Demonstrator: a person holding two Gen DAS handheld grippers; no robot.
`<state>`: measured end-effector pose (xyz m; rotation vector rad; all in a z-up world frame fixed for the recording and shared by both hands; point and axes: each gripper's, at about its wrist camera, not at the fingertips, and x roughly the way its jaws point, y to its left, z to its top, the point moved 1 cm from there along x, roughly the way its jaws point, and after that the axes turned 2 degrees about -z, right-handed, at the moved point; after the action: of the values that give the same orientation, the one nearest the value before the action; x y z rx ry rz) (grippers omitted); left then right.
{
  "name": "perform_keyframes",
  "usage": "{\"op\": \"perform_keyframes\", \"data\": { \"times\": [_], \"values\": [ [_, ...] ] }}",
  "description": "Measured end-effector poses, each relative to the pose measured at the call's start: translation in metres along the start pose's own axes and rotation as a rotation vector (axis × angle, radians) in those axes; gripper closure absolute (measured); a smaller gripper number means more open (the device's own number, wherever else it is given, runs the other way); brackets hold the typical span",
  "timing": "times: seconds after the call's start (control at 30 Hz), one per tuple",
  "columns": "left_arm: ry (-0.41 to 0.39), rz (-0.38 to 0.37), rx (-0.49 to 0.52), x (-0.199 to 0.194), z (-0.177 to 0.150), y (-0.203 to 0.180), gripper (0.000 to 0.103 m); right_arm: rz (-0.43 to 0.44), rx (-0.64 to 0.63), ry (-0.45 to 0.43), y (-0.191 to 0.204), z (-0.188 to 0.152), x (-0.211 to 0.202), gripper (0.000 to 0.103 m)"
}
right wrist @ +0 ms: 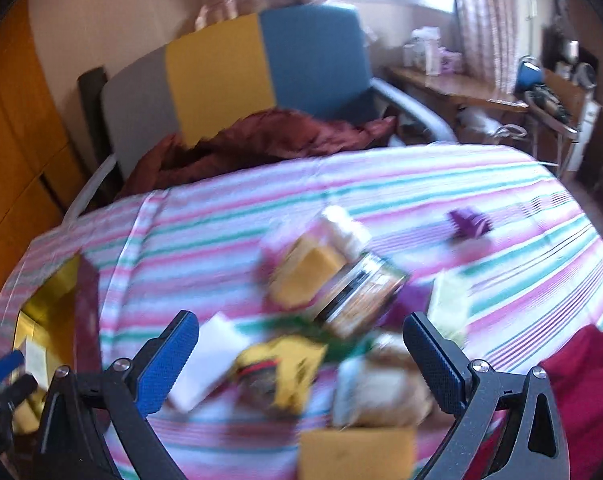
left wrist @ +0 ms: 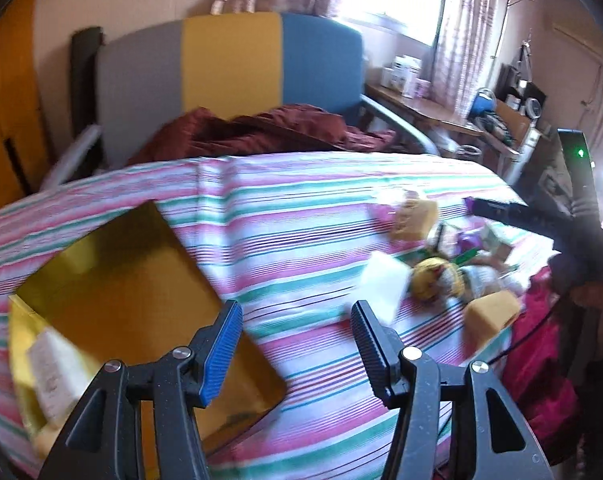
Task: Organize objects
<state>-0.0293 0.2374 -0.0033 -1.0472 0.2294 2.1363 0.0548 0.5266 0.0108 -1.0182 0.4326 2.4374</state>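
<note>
two claws over a messy bed

the left claw hung over the striped bed. its fingers stood apart and held nothing. under it, at the left, lay a gold box with a pale block inside.

the right claw was wide apart too, and it held nothing. below it lay a blurry pile of things: a jar on its side, a yellow sponge, a white card, a yellow packet and a second sponge close to the camera. a purple thing lay well apart from the pile. a red blanket was bunched up at the far end of the bed, by a chair.
</note>
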Motion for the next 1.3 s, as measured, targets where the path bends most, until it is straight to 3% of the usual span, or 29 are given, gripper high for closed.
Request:
{"op": "perform_keyframes", "data": {
  "times": [0.23,0.43,0.6,0.8,0.9,1.0,1.07,1.1,1.3],
  "values": [
    [0.048,-0.129,0.039,0.049,0.035,-0.038,0.046,-0.024,0.075,-0.063,-0.032,0.035,0.012,0.000],
    [0.135,-0.241,0.025,0.098,0.061,-0.069,0.047,-0.009,0.152,-0.079,-0.052,0.037,0.026,0.000],
    [0.177,-0.270,0.027,0.138,0.079,-0.096,0.046,0.017,0.208,-0.080,-0.069,0.035,0.024,0.000],
    [0.281,-0.305,0.004,0.186,0.090,-0.118,0.045,0.031,0.230,-0.078,-0.076,0.037,0.022,0.000],
    [0.297,-0.297,0.011,0.202,0.097,-0.129,0.037,0.040,0.238,-0.072,-0.077,0.037,0.022,0.000],
    [0.333,-0.292,0.025,0.219,0.098,-0.136,0.037,0.049,0.240,-0.068,-0.078,0.037,0.022,0.000],
    [0.327,-0.265,0.059,0.227,0.097,-0.139,0.039,0.053,0.239,-0.065,-0.077,0.037,0.022,0.000],
    [0.319,-0.256,0.066,0.228,0.096,-0.138,0.048,0.055,0.236,-0.062,-0.076,0.036,0.023,0.000],
    [0.252,-0.291,0.092,0.200,0.089,-0.110,0.067,0.067,0.206,-0.046,-0.068,0.033,0.028,0.000]
  ]
}}
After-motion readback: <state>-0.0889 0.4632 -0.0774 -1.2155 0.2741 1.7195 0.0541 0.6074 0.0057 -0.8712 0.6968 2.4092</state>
